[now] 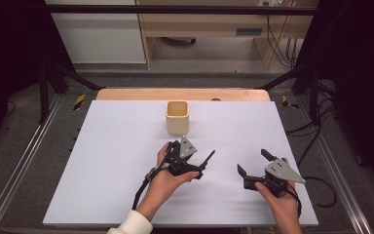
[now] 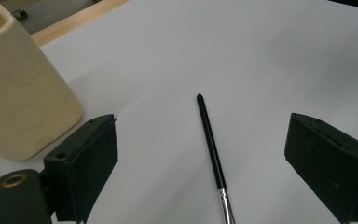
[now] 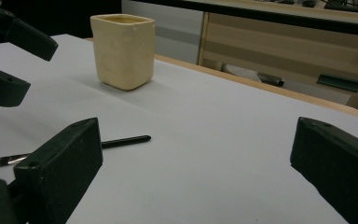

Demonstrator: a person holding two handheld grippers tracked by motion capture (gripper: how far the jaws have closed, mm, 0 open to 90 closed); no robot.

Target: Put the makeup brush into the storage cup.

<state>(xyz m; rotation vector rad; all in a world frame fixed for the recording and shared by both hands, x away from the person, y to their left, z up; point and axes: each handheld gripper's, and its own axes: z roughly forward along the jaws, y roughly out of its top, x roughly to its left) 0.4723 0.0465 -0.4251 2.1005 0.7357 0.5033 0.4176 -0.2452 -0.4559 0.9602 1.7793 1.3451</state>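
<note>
The left gripper (image 1: 197,161) hovers low, fingers (image 2: 81,163) released, a brush (image 2: 212,149) lying between them. The right gripper (image 1: 255,168) is likewise spread. A cream cup (image 1: 177,117) stands beyond on the counter (image 1: 102,161).

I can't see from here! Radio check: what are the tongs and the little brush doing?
Left tongs open over the brush. Right tongs open, holding nothing. Brush flat on the white table, untouched. Cream cup upright beyond it, nothing in the way.

Both tongs gape wide near the front: the left tongs (image 1: 200,165) angled rightward, the right tongs (image 1: 254,163) pointing far-left, each hand-held.
</note>
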